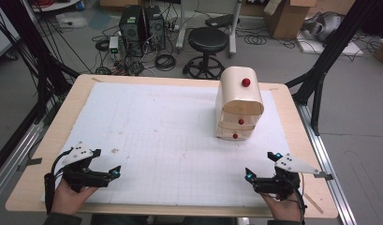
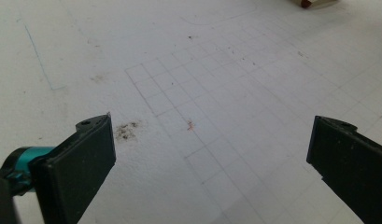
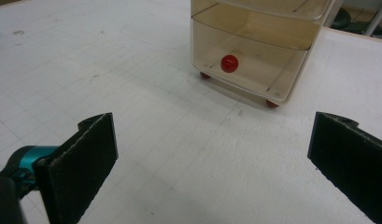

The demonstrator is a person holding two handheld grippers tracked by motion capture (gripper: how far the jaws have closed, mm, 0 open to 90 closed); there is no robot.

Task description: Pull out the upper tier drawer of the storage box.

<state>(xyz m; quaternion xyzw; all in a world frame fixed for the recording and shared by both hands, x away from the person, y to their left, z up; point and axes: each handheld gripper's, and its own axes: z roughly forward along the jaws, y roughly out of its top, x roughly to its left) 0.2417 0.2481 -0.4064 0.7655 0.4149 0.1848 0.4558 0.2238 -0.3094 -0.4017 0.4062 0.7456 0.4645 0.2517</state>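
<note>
Right gripper open, drawer cabinet well apart.

Open white gridded mat left of the cream drawer cabinet, bare but for faint smudges, with broad passage across to the table's left edge. Sole obstacle: the cabinet itself, upright at the far right of the mat, red knobs facing forward. Clear ground in front of it, between cabinet and wide-open right gripper. Narrow strip only to its right.
</note>
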